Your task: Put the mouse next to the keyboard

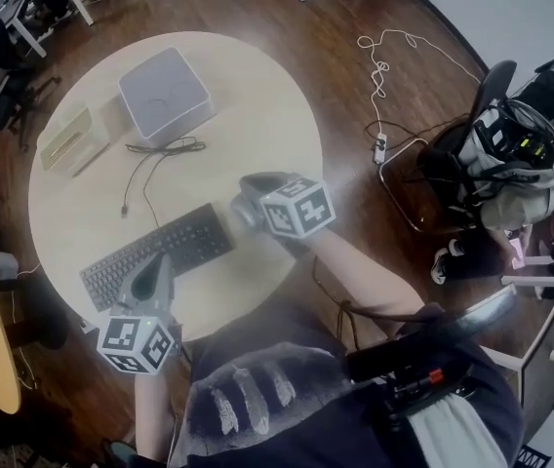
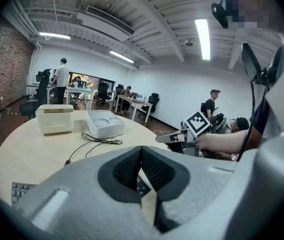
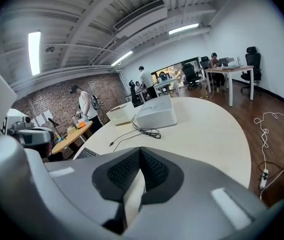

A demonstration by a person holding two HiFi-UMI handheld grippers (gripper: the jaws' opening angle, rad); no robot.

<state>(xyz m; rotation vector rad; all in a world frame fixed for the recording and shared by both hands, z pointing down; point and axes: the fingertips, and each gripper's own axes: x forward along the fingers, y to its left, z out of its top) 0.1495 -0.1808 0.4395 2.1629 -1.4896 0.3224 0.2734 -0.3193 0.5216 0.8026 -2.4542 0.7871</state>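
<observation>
Ceiling strip lights (image 2: 202,36) give me bright, even light and burn out to white glare. On the head view the round table (image 1: 257,115) shows only soft, faint shadows, and the right gripper (image 1: 246,198) smears with motion. Both gripper views bow hard toward black rims, and their near foreground is out of focus.

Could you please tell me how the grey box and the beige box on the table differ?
The grey box is larger and square; the beige box is smaller and oblong. The grey box sits beside the black cable; the beige box sits by the table's edge. Both rest on the round table.
</observation>
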